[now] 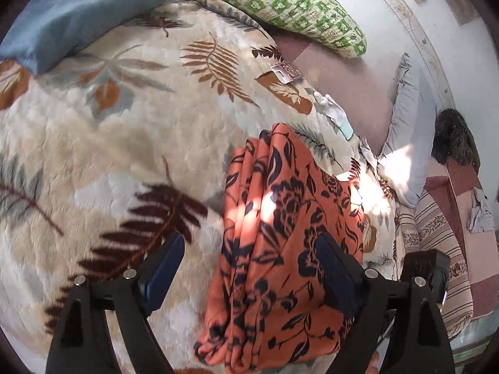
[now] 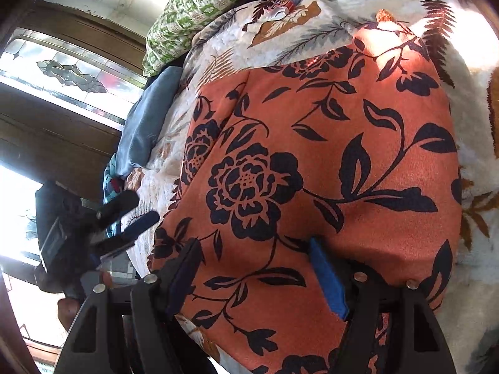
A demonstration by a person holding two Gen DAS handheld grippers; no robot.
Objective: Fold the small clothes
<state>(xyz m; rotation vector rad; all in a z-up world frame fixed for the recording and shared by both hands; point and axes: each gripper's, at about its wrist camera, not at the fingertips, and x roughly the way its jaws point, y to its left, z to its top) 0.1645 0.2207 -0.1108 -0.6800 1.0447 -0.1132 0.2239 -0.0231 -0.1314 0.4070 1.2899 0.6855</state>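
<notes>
An orange garment with a dark floral print (image 1: pixel 280 249) lies folded into a long stack on a leaf-patterned fleece blanket (image 1: pixel 124 143). My left gripper (image 1: pixel 249 261) is open just above it; its right finger (image 1: pixel 336 268) is over the cloth, its left finger (image 1: pixel 165 265) over the blanket. In the right wrist view the garment (image 2: pixel 312 171) fills the frame, close up. My right gripper (image 2: pixel 252 268) is open, its fingers spread over the garment's near edge. The left gripper (image 2: pixel 124 227) shows at the left of that view.
A blue pillow (image 1: pixel 78 12) and a green patterned pillow (image 1: pixel 280 3) lie at the blanket's far side. A white glove (image 1: pixel 333 112) and a small card (image 1: pixel 285 71) lie near the blanket's edge. A grey cushion (image 1: pixel 408 131) and striped fabric (image 1: pixel 436 249) are at the right.
</notes>
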